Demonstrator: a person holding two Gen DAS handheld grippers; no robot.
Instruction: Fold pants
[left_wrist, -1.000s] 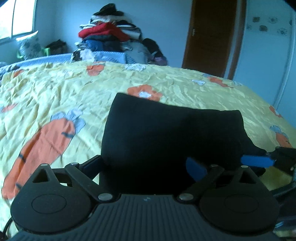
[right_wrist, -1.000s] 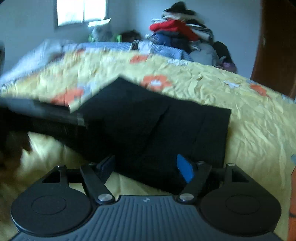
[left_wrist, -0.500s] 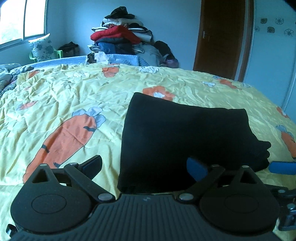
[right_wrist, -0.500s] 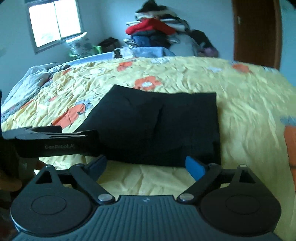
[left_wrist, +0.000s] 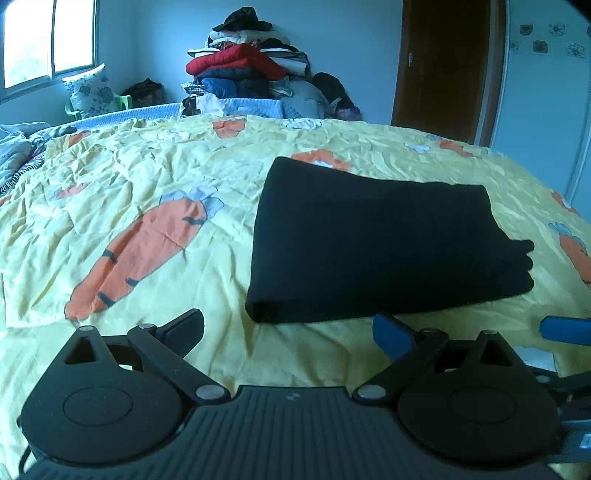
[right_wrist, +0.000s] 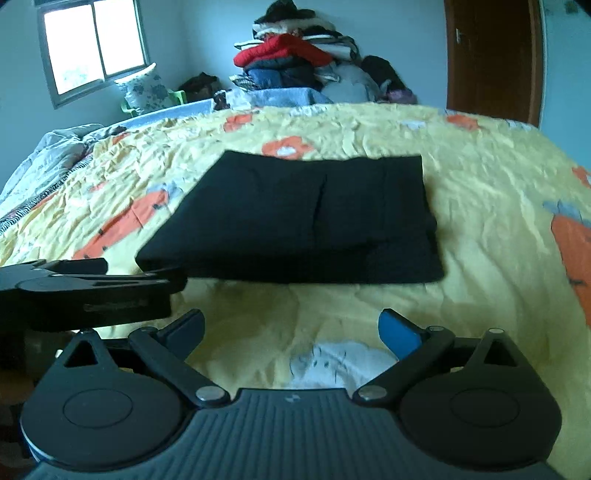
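Note:
The black pants (left_wrist: 373, 240) lie folded into a flat rectangle on the yellow carrot-print bedspread (left_wrist: 129, 184). My left gripper (left_wrist: 291, 330) stands open just short of the pants' near edge, nothing between its fingers. The pants (right_wrist: 306, 218) also lie ahead in the right wrist view, farther off. My right gripper (right_wrist: 295, 328) has its jaws still opening wide over bare bedspread (right_wrist: 480, 206), nothing between them. The left gripper's black body (right_wrist: 85, 288) shows at that view's left edge, and a blue fingertip (left_wrist: 565, 330) of the right gripper at the left wrist view's right edge.
A tall pile of clothes (left_wrist: 255, 74) rises beyond the far side of the bed. A brown door (left_wrist: 443, 66) stands at the back right, a window (right_wrist: 92, 44) at the back left. Rumpled grey bedding (right_wrist: 48, 155) lies along the left edge.
Both grippers have drawn back from the pants, which now lie free on the bed. The right gripper's fingers have spread wider and its view has levelled out.

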